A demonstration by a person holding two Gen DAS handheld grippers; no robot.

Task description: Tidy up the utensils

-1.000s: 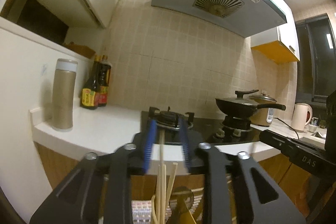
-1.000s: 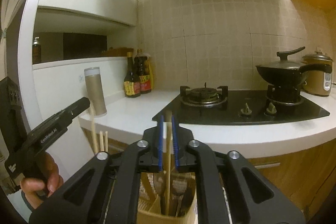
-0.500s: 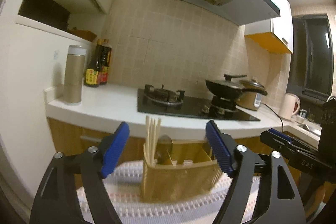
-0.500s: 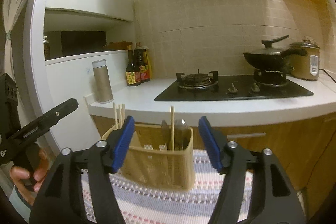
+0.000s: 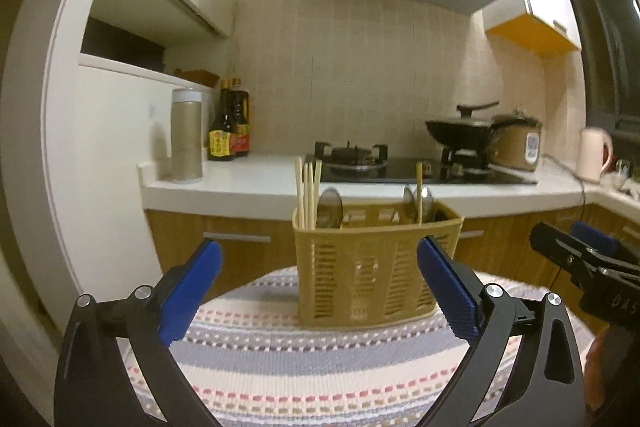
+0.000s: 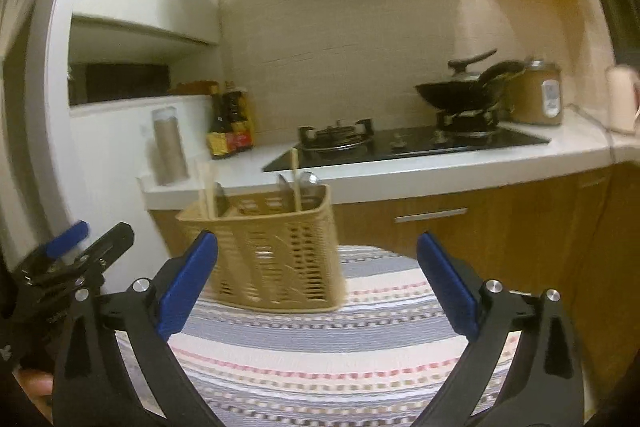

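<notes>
A tan slotted utensil basket (image 5: 372, 267) stands on a round striped cloth (image 5: 340, 379). Several wooden chopsticks (image 5: 307, 193) stand in its left compartment beside a metal spoon (image 5: 330, 205). One chopstick (image 5: 419, 191) and two spoons (image 5: 424, 203) stand in its right compartment. My left gripper (image 5: 318, 291) is open and empty, in front of the basket. My right gripper (image 6: 318, 287) is open and empty, in front of the basket (image 6: 276, 255) and a little to its right. Each gripper shows at the edge of the other's view: the right one (image 5: 576, 259), the left one (image 6: 76, 251).
Behind the table runs a white kitchen counter (image 5: 248, 183) with a gas hob (image 5: 352, 157), a black pan (image 5: 460, 131), a rice cooker (image 5: 518, 147), a kettle (image 5: 594, 155), sauce bottles (image 5: 230, 131) and a tall canister (image 5: 186, 137). Wooden cabinet doors (image 6: 460, 227) stand below.
Both grippers were shut on chopsticks over the basket a second ago. They have opened, left the chopsticks in the basket, and drawn back and down from it.
</notes>
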